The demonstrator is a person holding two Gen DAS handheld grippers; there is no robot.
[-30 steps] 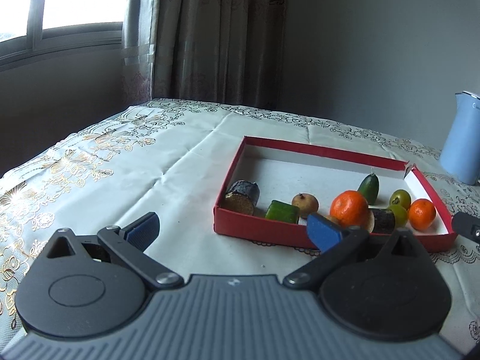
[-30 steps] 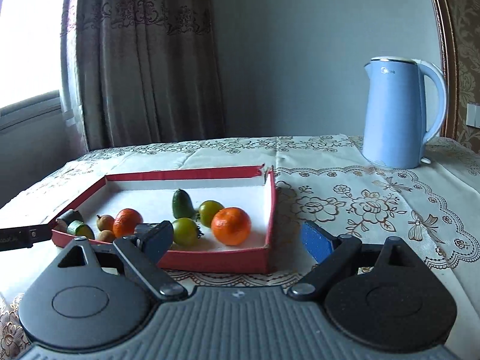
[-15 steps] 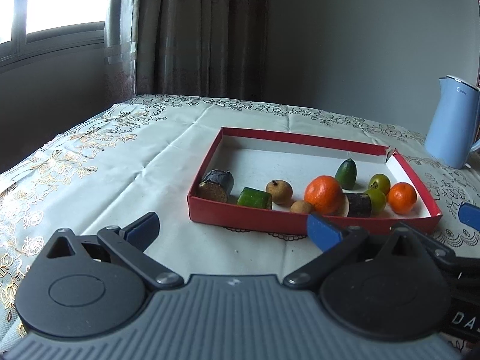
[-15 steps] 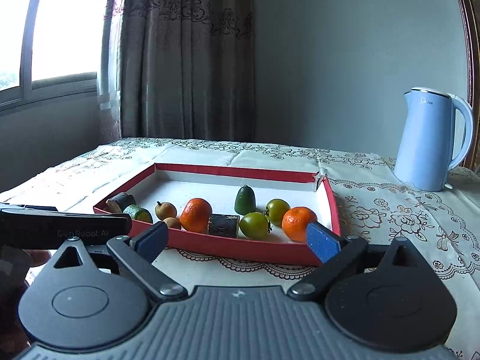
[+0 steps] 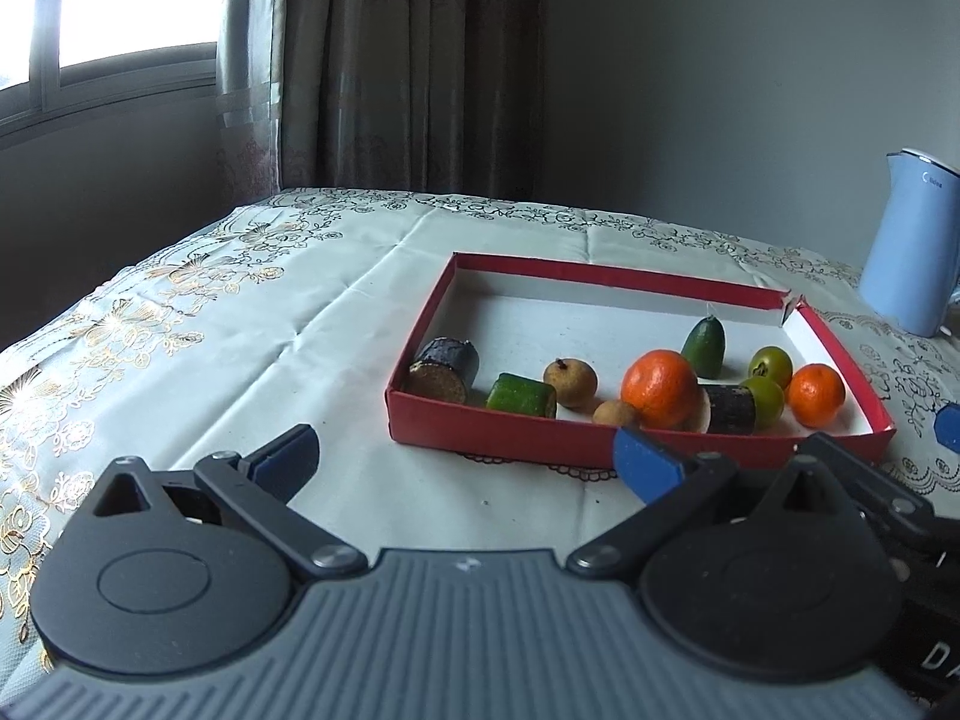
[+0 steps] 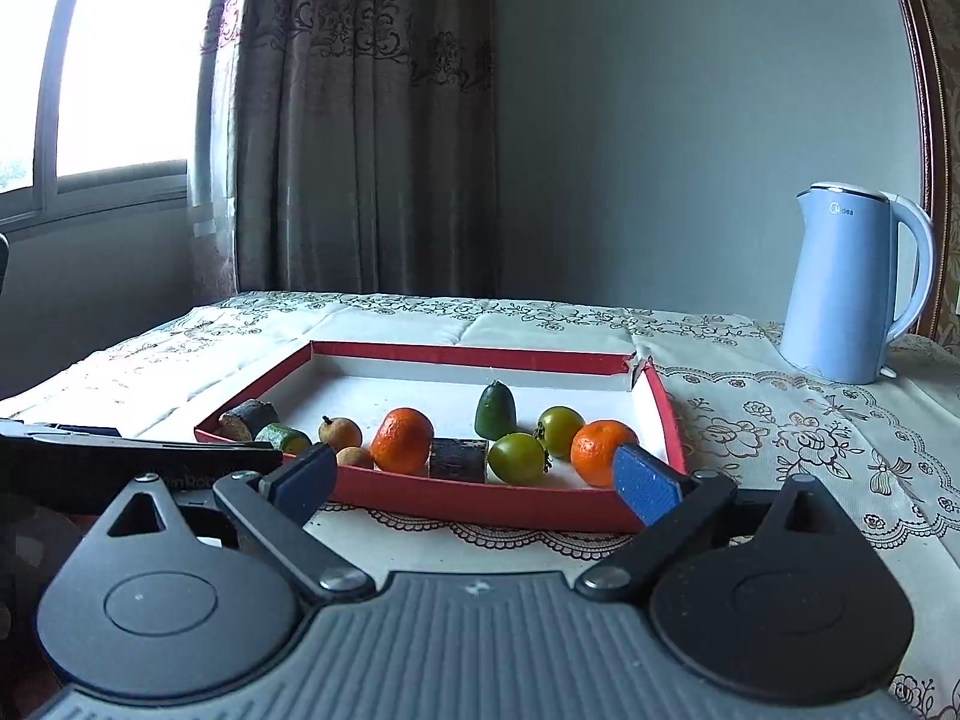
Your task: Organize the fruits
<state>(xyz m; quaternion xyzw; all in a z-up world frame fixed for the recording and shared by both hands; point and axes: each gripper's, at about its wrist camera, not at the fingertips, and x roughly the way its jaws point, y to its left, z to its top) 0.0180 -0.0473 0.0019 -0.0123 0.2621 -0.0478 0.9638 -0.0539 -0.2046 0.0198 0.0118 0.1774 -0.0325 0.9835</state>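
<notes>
Both your tongs, left gripper [image 5: 465, 456] and right gripper [image 6: 474, 480], are spread wide and empty. Fruit's bunched along the red tray [image 6: 480, 507] front wall, mid-frame, so I'd come in over that lip, one piece only.

Cloth-covered table [image 6: 780, 456] — red tray [image 6: 480, 507], blue kettle [image 6: 852, 288] on it.

Probably home: curtain [image 6: 360, 120], embroidered tablecloth [image 6: 780, 432], kettle [image 6: 852, 282], window [image 5: 132, 0].

Blue kettle [image 6: 852, 282] on the patterned tablecloth [image 6: 798, 438] — curtain [image 6: 366, 120] behind.
</notes>
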